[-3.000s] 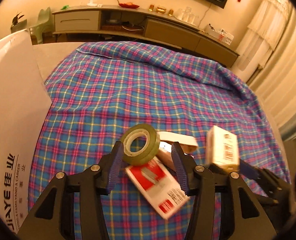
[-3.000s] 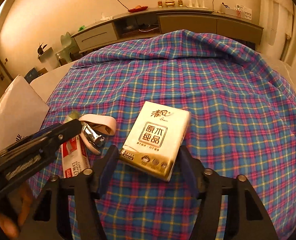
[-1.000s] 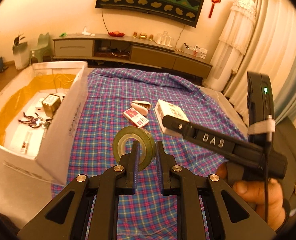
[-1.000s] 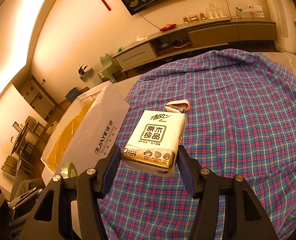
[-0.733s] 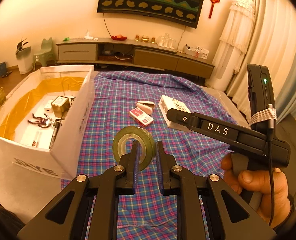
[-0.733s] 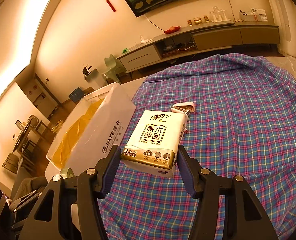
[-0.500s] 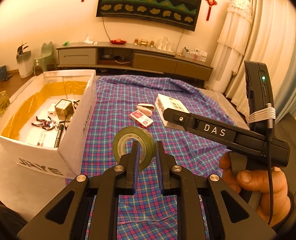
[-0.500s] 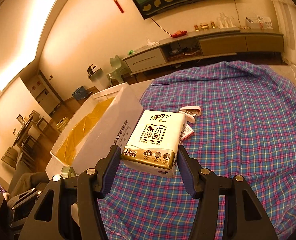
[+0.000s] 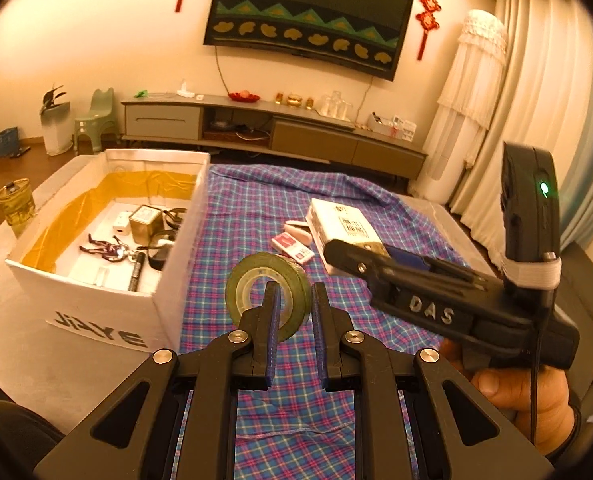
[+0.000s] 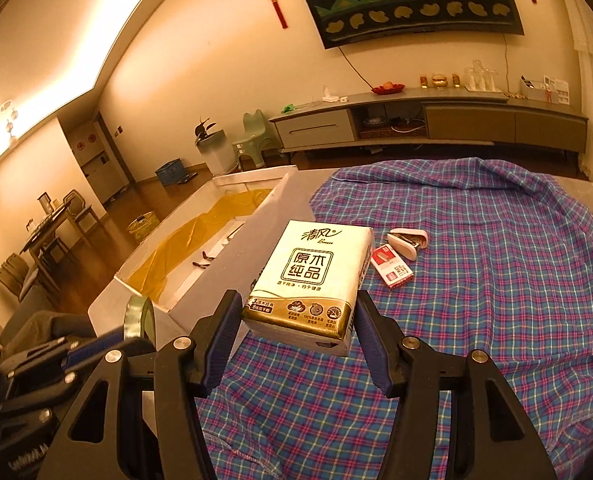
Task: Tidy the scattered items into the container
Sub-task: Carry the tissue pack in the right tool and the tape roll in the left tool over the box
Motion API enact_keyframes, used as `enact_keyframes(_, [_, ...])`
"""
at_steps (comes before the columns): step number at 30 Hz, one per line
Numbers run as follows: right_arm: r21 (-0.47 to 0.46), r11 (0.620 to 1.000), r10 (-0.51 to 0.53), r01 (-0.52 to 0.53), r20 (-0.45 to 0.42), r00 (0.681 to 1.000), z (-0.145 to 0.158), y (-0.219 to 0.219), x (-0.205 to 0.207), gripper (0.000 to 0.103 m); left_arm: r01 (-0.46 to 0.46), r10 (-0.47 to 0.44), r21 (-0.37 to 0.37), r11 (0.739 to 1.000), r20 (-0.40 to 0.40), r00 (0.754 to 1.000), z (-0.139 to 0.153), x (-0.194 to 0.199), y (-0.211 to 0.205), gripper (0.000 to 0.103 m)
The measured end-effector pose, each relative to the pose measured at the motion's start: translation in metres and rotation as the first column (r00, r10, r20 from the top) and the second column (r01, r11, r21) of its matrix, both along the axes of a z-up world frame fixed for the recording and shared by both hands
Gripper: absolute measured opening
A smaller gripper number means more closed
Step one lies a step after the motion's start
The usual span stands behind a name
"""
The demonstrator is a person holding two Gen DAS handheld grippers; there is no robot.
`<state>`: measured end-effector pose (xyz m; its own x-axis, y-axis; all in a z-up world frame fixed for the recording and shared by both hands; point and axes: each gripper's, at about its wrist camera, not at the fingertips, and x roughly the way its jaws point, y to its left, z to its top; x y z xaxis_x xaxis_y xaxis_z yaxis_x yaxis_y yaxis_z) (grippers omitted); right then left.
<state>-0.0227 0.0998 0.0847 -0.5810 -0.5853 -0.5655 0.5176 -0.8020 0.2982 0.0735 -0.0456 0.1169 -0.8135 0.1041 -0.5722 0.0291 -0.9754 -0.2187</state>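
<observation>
Left wrist view is showing the left claw (image 9: 292, 300) pinching the wall of an olive-green roll of adhesive tape (image 9: 267, 294), its jaws nearly together with one blue pad inside the ring and one outside, the roll standing on edge in the air above the blue and pink plaid cloth (image 9: 256, 216) that is covering the worktop. To the left, a white cardboard box with a yellow lining (image 9: 108, 304) is sitting open on the bare grey part of the worktop, just beside the cloth's edge, and it is already holding a small figurine, a dark marker, a little gold tin and a few other pieces too small to name. The right claw (image 9: 380, 258) is reaching in from the right side of this view, gripped by a person's hand (image 9: 520, 396). Right wrist view is showing that right claw (image 10: 298, 316) spread wide and clamping a white and gold pack of paper tissues (image 10: 310, 280) by its two long sides, lifted clear of the cloth and hanging near the box's right wall. Farther back on the cloth, a small red and white carton (image 10: 392, 270) is lying flat with a white stapler (image 10: 408, 240) just beside it, both well apart from the box.
</observation>
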Motion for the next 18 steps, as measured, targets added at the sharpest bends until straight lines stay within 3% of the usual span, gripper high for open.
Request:
enact_keyframes(8, [0.024,0.998,0.063,-0.063,-0.004,0.998,0.000,-0.031,0.020,0.058,-0.064,0.066,0.055,0.996,-0.030,0.997,0.006,0.012,-0.046,0.015])
enact_keyframes(18, [0.048,0.992,0.115,-0.114,-0.008,0.993,0.009,-0.063,0.033,0.058,-0.141,0.146,0.152,0.978,-0.025,0.989,-0.010,0.018,-0.111,0.015])
